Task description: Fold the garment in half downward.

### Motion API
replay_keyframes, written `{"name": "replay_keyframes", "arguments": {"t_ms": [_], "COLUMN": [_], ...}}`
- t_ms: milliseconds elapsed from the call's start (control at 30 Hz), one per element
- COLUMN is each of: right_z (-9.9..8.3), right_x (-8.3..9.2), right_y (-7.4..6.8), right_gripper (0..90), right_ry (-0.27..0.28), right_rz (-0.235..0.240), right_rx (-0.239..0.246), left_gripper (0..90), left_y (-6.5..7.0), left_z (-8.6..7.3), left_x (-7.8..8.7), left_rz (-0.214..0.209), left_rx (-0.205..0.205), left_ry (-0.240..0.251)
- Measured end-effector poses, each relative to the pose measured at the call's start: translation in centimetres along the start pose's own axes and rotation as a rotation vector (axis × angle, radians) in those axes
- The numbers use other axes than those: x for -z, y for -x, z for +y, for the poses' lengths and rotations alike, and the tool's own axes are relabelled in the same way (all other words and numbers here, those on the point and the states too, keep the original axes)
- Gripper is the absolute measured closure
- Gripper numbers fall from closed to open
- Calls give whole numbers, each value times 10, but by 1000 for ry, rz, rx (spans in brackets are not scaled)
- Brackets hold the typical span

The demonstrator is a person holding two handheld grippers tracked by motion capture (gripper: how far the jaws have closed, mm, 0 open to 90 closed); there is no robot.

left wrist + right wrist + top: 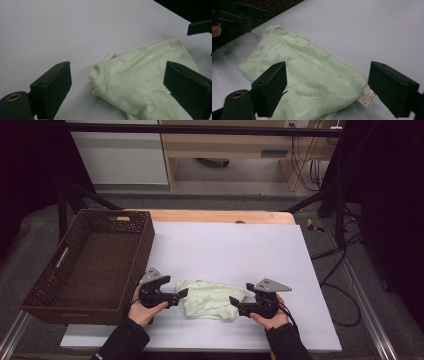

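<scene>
Left gripper (117,87) jaws stand wide apart with the pale green garment (147,80) lying loose between them, pads clear of the cloth; right gripper (327,85) jaws likewise spread, garment under them, nothing clamped. Right gripper view alone gives the white care label (367,98) at the garment's hem, left gripper view a ragged bunched edge. High view places the folded garment on the white sheet (225,245) between both grippers, near the table's front edge, wicker basket (90,265) off to the left, well apart.
</scene>
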State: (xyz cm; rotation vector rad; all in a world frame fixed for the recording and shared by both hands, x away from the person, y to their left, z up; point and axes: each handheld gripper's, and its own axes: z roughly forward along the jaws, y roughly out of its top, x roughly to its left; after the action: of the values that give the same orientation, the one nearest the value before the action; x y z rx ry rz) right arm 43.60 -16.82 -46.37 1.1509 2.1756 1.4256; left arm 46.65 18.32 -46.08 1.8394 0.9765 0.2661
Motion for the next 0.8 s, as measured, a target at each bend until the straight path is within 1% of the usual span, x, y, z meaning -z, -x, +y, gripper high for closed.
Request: {"name": "replay_keyframes", "arguments": {"t_ms": [167, 267, 333, 400, 467, 533, 733, 800], "right_z": [1, 2, 3, 3, 3, 3, 3, 3], "right_x": [-1, -2, -4, -5, -6, -8, -11, -12], "right_y": [-8, -13, -16, -20, -23, -26, -33, -36], "right_gripper": [88, 66, 54, 45, 40, 38, 33, 31], "right_ry": [-11, -15, -19, -27, -31, -33, -44, -44], "right_rz": [15, 31, 43, 52, 58, 66, 70, 73], "right_rx": [-5, 2, 5, 12, 16, 24, 32, 32], "left_gripper": [41, 44, 44, 43, 44, 44, 43, 44], "left_y": [2, 3, 3, 4, 3, 2, 0, -1], "left_z": [1, 3, 3, 4, 4, 5, 7, 8], "left_x": [1, 1, 0, -1, -2, -3, -3, -4], "left_rz": [-31, -37, -37, -36, -34, -27, -23, -21], "left_rx": [-2, -1, 0, -8, -4, -7, 2, -1], "left_ry": [-3, -8, -10, -12, -13, -15, -6, -6]}}
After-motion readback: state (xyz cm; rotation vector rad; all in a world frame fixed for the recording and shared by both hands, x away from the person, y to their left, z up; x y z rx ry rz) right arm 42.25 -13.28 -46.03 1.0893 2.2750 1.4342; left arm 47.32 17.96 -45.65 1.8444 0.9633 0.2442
